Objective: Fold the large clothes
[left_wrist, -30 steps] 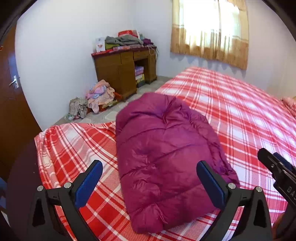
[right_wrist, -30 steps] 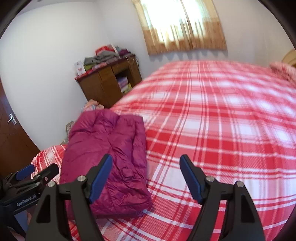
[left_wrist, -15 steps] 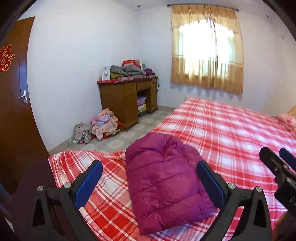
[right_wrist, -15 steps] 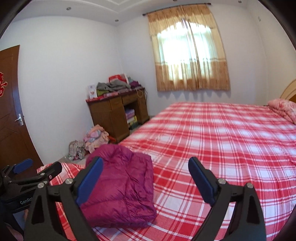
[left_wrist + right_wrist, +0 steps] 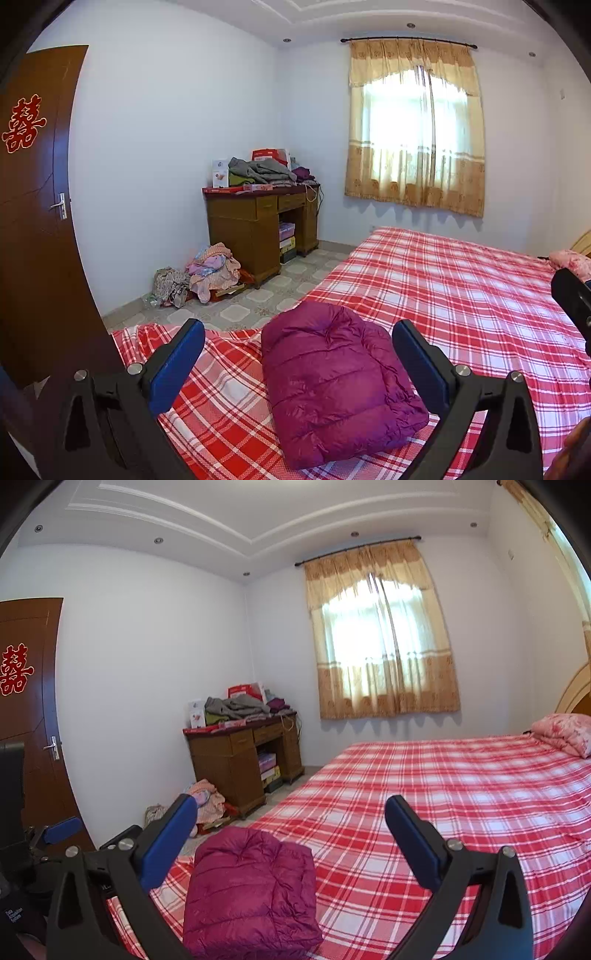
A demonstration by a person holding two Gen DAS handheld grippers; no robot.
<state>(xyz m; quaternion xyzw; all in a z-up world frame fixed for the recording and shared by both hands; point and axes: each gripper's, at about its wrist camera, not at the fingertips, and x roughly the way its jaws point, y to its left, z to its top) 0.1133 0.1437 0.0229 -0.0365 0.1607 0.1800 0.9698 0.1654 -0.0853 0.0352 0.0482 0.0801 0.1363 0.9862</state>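
Note:
A magenta puffer jacket (image 5: 336,384) lies folded into a compact bundle near the foot corner of the bed (image 5: 461,295), which has a red and white plaid sheet. It also shows in the right wrist view (image 5: 251,893). My left gripper (image 5: 297,365) is open and empty, raised above the jacket and back from it. My right gripper (image 5: 290,842) is open and empty, also raised, with the jacket low between its fingers. The left gripper shows at the left edge of the right wrist view (image 5: 62,829).
A wooden desk (image 5: 258,225) piled with clothes and boxes stands by the far wall. A heap of clothes (image 5: 207,273) lies on the tiled floor beside it. A brown door (image 5: 33,221) is at left, a curtained window (image 5: 413,125) behind, and a pink pillow (image 5: 565,731) at the bed's head.
Both grippers have lifted up and pulled back from the folded jacket, tilting up so more of the room shows. The jacket has stayed put on the bed.

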